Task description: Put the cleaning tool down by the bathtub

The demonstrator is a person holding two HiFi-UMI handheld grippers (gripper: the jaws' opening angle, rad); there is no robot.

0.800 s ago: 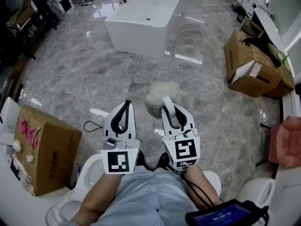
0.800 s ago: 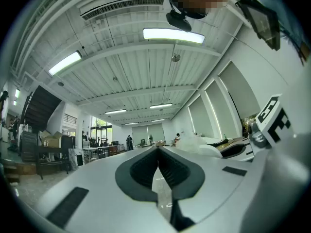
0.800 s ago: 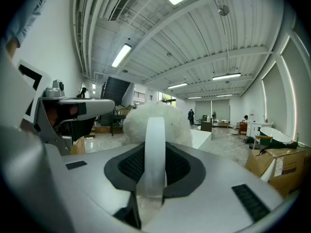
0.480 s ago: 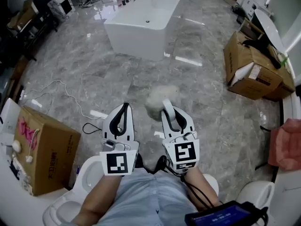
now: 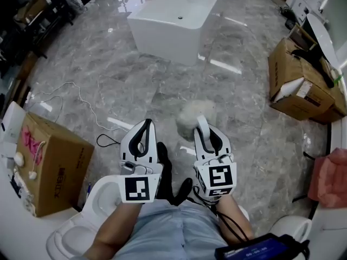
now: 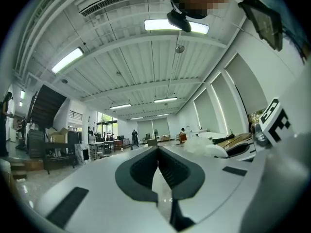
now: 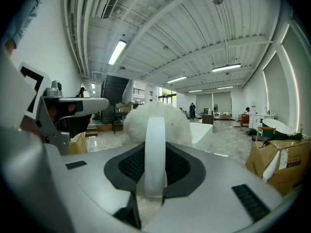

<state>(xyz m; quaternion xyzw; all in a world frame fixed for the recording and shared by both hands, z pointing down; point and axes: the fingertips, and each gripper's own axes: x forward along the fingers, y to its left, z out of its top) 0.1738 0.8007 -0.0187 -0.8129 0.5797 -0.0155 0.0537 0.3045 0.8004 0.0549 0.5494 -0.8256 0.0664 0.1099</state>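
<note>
While the head view shows the right claw (image 5: 202, 126) clenched on the cleaning tool (image 5: 194, 112), held above the floor (image 5: 108, 75) well short of the bathtub (image 5: 173, 23), a release here would likely leave it far from its place. In the left gripper view the left claw (image 6: 157, 152) is closed on nothing. In the right gripper view a flat white handle (image 7: 155, 149) sits gripped in that claw, a fluffy white head (image 7: 158, 118) beyond; the smooth handle could slip if the grip eased.
</note>
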